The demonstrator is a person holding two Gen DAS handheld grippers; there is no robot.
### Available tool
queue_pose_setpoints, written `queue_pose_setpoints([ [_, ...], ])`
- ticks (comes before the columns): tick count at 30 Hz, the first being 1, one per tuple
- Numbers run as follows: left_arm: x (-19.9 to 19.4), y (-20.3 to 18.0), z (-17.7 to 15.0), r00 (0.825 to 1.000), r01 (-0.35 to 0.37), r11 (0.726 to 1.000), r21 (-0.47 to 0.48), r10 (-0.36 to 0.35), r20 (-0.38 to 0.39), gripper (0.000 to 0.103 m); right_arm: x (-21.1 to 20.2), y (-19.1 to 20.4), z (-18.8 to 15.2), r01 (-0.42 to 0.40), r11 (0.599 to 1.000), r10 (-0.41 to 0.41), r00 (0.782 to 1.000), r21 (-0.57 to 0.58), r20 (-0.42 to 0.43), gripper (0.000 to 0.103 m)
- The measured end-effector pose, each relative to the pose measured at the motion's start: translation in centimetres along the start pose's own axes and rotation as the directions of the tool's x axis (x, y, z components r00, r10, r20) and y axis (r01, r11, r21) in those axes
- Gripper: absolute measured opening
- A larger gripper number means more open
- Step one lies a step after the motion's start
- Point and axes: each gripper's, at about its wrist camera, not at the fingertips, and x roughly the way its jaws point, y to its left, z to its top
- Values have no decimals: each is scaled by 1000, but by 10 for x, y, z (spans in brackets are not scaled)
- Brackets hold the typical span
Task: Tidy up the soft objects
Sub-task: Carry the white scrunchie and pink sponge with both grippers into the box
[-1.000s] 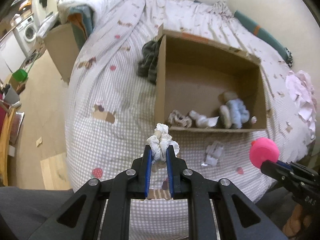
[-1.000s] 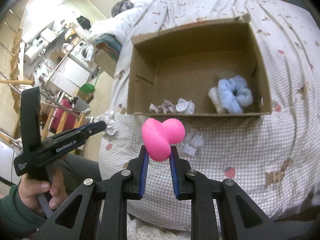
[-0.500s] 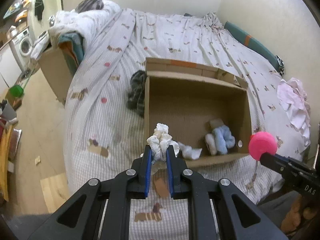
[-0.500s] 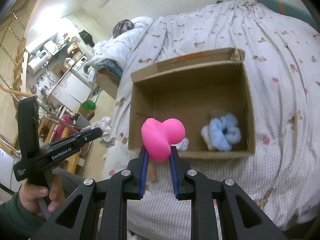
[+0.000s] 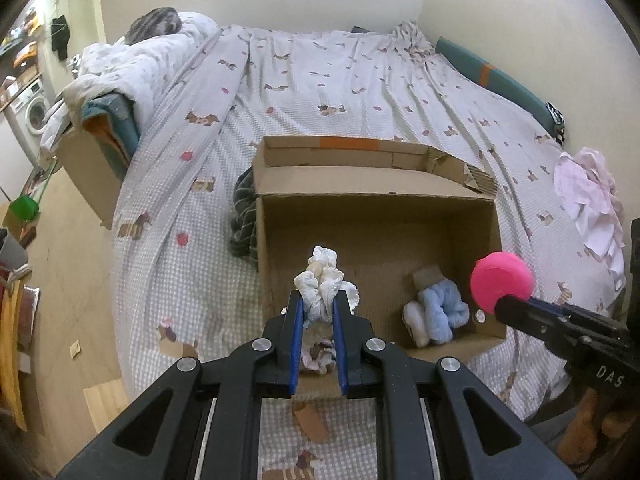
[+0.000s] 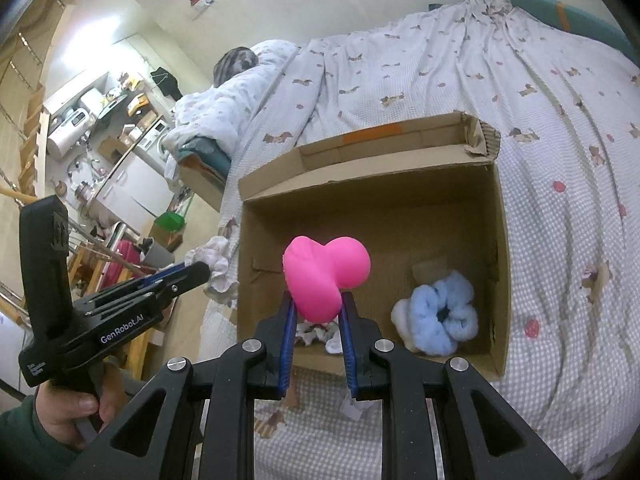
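Observation:
My left gripper (image 5: 316, 300) is shut on a white frilly scrunchie (image 5: 322, 280) and holds it above the near left part of an open cardboard box (image 5: 376, 200) on the bed. My right gripper (image 6: 318, 300) is shut on a pink heart-shaped soft toy (image 6: 324, 276) above the box's near wall (image 6: 320, 364); the toy also shows in the left wrist view (image 5: 501, 280). Inside the box lie a light blue scrunchie (image 6: 444, 316), a white soft piece beside it (image 5: 416, 322) and small patterned scrunchies (image 6: 316, 332) partly hidden by the fingers.
The box rests on a checked bedsheet (image 5: 340, 80) with dog prints. A dark checked cloth (image 5: 242, 216) lies left of the box. Pink-white clothing (image 5: 592, 208) lies at the right. A second cardboard box (image 5: 92, 168) stands at the bed's left edge.
Both grippers have risen and moved forward over the box, each still gripping its object. The box now shows from higher up.

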Motion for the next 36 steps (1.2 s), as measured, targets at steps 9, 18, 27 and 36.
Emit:
queue_pose_setpoints([
  [9, 50, -1, 5, 998, 3, 1000, -6, -3, -55, 13, 39, -39, -3, 22, 994, -17, 999, 112, -48, 22],
  [18, 84, -2, 1, 995, 39, 999, 8, -39, -88, 13, 77, -56, -3, 85, 990, -71, 990, 116, -119, 23],
  [27, 97, -7, -5, 992, 56, 998, 30, -52, -114, 13, 106, -58, -5, 133, 987, -115, 975, 88, -191, 23],
  [36, 109, -7, -13, 985, 58, 998, 20, -53, -165, 15, 121, -51, -5, 139, 987, -118, 967, 81, -226, 23],
])
